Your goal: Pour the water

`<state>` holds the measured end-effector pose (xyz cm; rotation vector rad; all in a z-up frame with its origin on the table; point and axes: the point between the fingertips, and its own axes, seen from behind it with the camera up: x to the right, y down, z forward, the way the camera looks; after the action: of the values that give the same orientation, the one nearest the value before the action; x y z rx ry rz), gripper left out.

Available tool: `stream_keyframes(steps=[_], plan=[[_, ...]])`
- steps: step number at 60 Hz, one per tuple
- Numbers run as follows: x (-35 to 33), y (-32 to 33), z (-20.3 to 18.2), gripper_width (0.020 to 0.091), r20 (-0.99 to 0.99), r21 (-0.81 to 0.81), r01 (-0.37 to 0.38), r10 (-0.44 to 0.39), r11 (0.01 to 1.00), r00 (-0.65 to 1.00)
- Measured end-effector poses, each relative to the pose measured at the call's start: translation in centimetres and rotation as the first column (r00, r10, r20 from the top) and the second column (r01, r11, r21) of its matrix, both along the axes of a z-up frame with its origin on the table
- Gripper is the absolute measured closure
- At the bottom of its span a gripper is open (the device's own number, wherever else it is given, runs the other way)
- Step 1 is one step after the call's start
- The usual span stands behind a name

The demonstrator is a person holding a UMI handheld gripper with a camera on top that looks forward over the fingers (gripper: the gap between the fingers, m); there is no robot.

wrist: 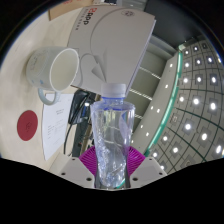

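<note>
Gripper view: both pads (88, 160) press the sides of a clear plastic bottle (113, 140), so the gripper (113, 170) is clenched on it low on the body; grip placed near the base, probably so the neck stays free to swing over a rim; bottle runs straight ahead along the fingers, its neck and pale blue cap (113, 100) at the far end; cannot tell for certain whether the cap is loosened or off, it looks seated; water level inside not readable.

Beyond the neck and to the left, a white mug (56, 72) on the white table (110, 40); its mouth shows as an open oval toward the bottle, handle on the near-left side; mug appears tilted only because the whole scene is rotated, which suggests the bottle is being leaned over for the pour; neck is near the mug, apart from it, not yet above the opening; no stream visible.

Further out: a red round mark (29, 125) on the surface below the mug; dark cables (78, 115) beside the bottle; printed red lettering (88, 21) at the far side; a ceiling with rows of lights (195, 90) to the right.

Judgement: early approach, pour not begun; cap needs checking first.
</note>
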<state>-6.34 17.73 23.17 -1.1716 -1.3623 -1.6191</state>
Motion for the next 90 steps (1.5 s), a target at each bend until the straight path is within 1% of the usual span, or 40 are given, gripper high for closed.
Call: stream_keyframes(steps=[8, 13, 25, 32, 40, 43, 48, 52, 57, 61, 64, 66, 68, 76, 80, 85, 90], plan=[[-0.9, 0.8, -1.1, 0.0758, 0.138, -0.011, -0.035, 0.036, 0.999, 0.99], [-1.3, 1.3, -2.0, 0.0756, 0.184, -0.025, -0.053, 0.057, 0.998, 0.981], [-1.6, 1.8, -2.8, 0.0757, 0.187, -0.038, -0.077, 0.083, 0.996, 0.979], [-1.5, 1.8, -2.5, 0.0759, 0.063, -0.039, -0.094, 0.097, 0.995, 0.993], [-0.9, 1.0, -1.1, 0.0757, -0.279, -0.025, -0.093, 0.083, 0.995, 0.957], [-0.6, 0.6, -0.4, 0.0757, -0.418, -0.024, -0.091, 0.073, 0.996, 0.905], [-0.3, 0.0, 1.0, 0.0755, -0.617, -0.009, -0.107, 0.079, 0.994, 0.783], [-0.4, -0.5, 1.0, 0.0757, -0.749, -0.013, -0.118, 0.069, 0.993, 0.659], [-0.5, -1.3, 0.7, 0.0754, -0.889, -0.039, -0.153, 0.036, 0.987, 0.456], [-0.4, -1.6, -0.7, 0.0754, -0.96, -0.071, -0.16, -0.024, 0.985, 0.278], [0.0, -1.7, -1.8, 0.0755, -0.984, -0.096, -0.165, -0.069, 0.982, 0.162], [0.1, -1.9, -2.7, 0.0754, -0.99, -0.111, -0.181, -0.094, 0.977, 0.102], [-0.6, -1.7, -4.1, 0.0755, -0.993, -0.114, -0.194, -0.106, 0.974, 0.049], [-0.7, -2.1, -8.1, 0.0754, -0.975, -0.144, -0.236, -0.178, 0.961, -0.132], [-0.7, -2.2, -10.2, 0.0753, -0.955, -0.166, -0.25, -0.219, 0.954, -0.201], [-0.6, -2.1, -12.2, 0.075, -0.939, -0.174, -0.264, -0.24, 0.949, -0.246], [-0.3, -2.1, -13.9, 0.0749, -0.926, -0.188, -0.262, -0.26, 0.947, -0.273]])
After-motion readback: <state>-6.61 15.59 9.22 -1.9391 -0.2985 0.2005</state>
